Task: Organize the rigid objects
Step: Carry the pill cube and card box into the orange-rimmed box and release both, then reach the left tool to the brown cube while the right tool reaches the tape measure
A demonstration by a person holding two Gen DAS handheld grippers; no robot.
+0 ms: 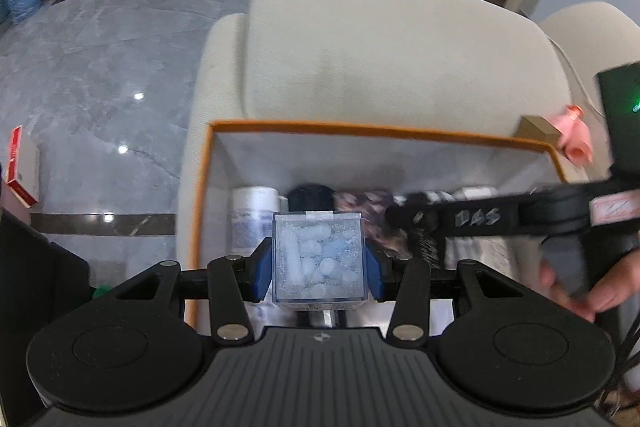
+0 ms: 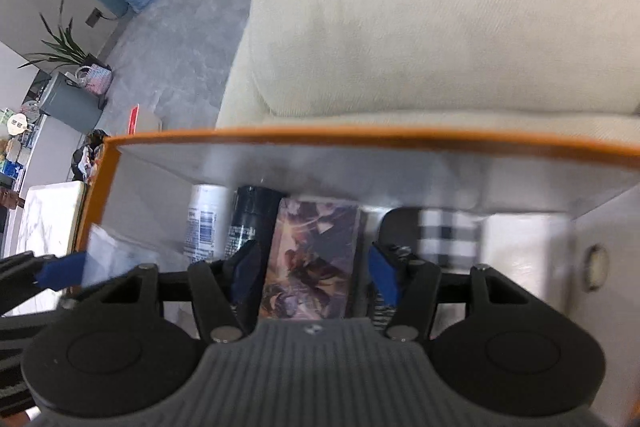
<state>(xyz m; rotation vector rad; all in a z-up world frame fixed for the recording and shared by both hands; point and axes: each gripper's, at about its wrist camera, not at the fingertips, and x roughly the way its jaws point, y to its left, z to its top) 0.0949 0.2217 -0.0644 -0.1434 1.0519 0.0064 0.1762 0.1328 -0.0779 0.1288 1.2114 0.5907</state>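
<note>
A: What did the left gripper (image 1: pixel 318 265) hold?
B: Its blue pads were clamped on a clear plastic cube (image 1: pixel 319 259), above the orange-rimmed box (image 1: pixel 360 128) near its left wall.
A: And the right gripper (image 2: pixel 314 273)?
B: Its jaws stood apart, gripping nothing, above an illustrated card box (image 2: pixel 312 259) that lay along the far wall beside a white can (image 2: pixel 205 223) and a dark can (image 2: pixel 250 219).

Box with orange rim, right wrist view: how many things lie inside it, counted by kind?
Cans: 2, white can, dark can
Illustrated pack: 1
Checkered item: 1
White block: 1
Total: 5
</note>
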